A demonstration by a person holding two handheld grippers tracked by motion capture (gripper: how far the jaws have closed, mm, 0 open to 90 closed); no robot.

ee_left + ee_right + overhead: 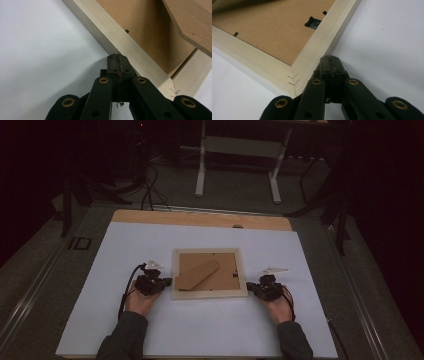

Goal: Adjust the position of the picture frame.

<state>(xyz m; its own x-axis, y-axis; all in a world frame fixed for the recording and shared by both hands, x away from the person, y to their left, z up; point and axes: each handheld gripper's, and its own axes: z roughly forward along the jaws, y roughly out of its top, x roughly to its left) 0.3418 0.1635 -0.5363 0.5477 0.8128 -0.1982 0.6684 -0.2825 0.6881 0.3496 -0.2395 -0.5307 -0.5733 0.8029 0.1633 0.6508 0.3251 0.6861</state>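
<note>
A pale wooden picture frame (209, 273) lies face down on the white table cover, its brown backing board and fold-out stand (197, 274) facing up. My left gripper (168, 281) is shut with nothing in it, its tip against the frame's left rail (117, 41) near the front corner. My right gripper (248, 285) is shut and empty too, its tip at the frame's right rail (324, 37) by the front right corner. In the right gripper view a black hanger clip (313, 23) sits on the backing board.
The white cover (150, 330) spans most of the wooden table (200, 218). A white desk frame (239, 150) and cables (149, 190) stand on the floor beyond the far edge. Dark stands flank the table on both sides.
</note>
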